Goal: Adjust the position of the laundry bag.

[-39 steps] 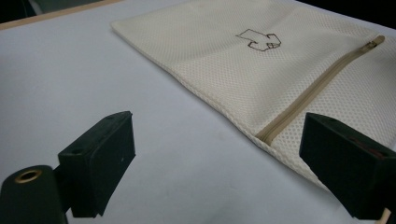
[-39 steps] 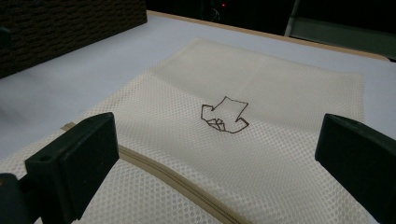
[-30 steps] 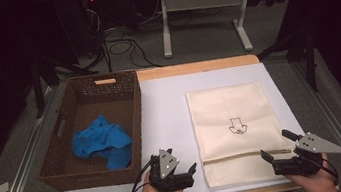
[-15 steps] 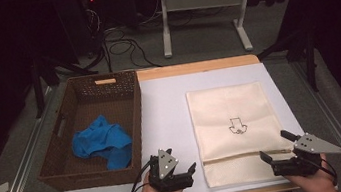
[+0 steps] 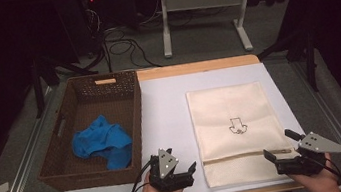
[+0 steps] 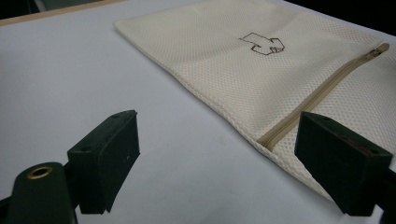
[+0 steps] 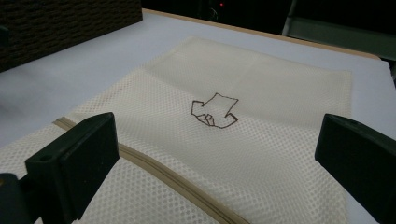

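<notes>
mesh bag (image 5: 236, 129) flat on bench (image 5: 165, 112); left gripper (image 5: 191, 170) and right gripper (image 5: 270, 156) flank its zipper (image 5: 247, 155), both open, empty.

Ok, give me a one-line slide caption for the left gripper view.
Open left gripper poised over the white table beside the cream mesh bag, jaws flanking the closed end of its zipper.

The high view looks forward and down from above the near edge of the tabletop (image 5: 170, 106), taking in its whole surface. The left gripper view and right gripper view each sit low and close, looking along their own tongs across the mesh bag (image 5: 236, 132), which all 3 views share.
</notes>
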The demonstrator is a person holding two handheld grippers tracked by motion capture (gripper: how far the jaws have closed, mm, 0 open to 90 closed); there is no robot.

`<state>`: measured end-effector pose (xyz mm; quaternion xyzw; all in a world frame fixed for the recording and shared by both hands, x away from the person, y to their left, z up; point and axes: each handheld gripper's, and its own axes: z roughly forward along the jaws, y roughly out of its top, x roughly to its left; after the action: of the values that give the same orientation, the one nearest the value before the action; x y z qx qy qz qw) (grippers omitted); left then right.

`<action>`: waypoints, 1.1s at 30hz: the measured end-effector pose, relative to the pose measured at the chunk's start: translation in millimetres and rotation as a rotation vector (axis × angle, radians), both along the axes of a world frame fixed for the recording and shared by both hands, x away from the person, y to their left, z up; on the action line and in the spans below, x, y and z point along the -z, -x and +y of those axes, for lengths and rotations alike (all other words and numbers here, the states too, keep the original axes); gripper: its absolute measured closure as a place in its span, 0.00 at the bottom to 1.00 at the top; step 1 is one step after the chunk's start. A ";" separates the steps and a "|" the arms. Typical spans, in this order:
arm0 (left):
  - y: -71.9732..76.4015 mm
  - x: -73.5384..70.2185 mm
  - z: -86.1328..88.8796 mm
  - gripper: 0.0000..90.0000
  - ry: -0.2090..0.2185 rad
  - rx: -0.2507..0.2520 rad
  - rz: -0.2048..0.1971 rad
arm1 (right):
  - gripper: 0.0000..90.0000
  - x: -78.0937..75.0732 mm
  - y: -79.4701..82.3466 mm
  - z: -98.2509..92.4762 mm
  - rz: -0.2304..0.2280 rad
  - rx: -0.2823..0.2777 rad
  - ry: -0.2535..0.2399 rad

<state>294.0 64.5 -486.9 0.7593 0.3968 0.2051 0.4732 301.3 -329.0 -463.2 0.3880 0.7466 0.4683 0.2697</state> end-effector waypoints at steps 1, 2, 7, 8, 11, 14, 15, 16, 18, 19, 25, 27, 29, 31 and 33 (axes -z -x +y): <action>-0.5 0.8 -1.8 0.16 0.006 0.001 0.006 | 0.00 0.0 -0.3 -3.3 0.003 0.010 0.002; -0.5 0.8 -1.8 0.16 0.006 0.001 0.006 | 0.00 0.0 -0.4 -5.3 0.001 0.014 0.007; -1.4 2.9 -7.1 0.17 0.008 0.003 0.016 | 0.02 0.0 -1.0 -14.1 0.002 0.036 0.013; -2.0 3.6 -8.7 0.17 0.011 0.006 0.022 | 0.02 0.3 -1.4 -16.5 0.000 0.043 0.014; -6.9 7.8 -17.9 0.18 0.000 0.018 0.047 | 0.08 1.7 -3.1 -26.3 0.013 0.070 0.023; -9.8 11.1 -24.0 0.19 -0.019 0.031 0.068 | 0.13 3.3 -4.1 -32.1 0.019 0.082 0.027; -11.3 12.9 -27.6 0.21 -0.030 0.037 0.081 | 0.17 5.2 -4.7 -37.3 0.036 0.098 0.024; -12.6 14.9 -31.2 0.21 -0.033 0.048 0.094 | 0.17 5.2 -4.7 -37.3 0.036 0.098 0.024; -14.7 18.2 -37.9 0.25 -0.047 0.070 0.113 | 0.18 6.9 -6.5 -42.0 0.052 0.116 0.020; -16.0 19.6 -41.3 0.27 -0.060 0.076 0.127 | 0.18 7.6 -7.4 -44.3 0.053 0.118 0.014; -26.1 30.8 -59.9 0.39 -0.089 0.095 0.200 | 0.20 11.4 -7.2 -48.5 0.070 0.136 0.018; -27.4 33.6 -66.6 0.49 -0.110 0.102 0.208 | 0.21 12.1 -3.4 -51.3 0.077 0.145 0.016; -25.4 33.1 -72.7 0.61 -0.144 0.100 0.183 | 0.22 12.7 -1.2 -54.2 0.082 0.156 0.011; -24.8 33.1 -74.0 0.70 -0.146 0.101 0.177 | 0.23 13.4 -0.3 -57.4 0.083 0.166 0.004; -24.6 33.0 -75.2 0.76 -0.145 0.100 0.175 | 0.24 13.6 0.2 -58.8 0.087 0.166 0.001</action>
<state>318.7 -10.6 -519.9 0.8254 0.3823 0.1425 0.3902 301.1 -387.8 -476.8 0.4682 0.7231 0.4268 0.2752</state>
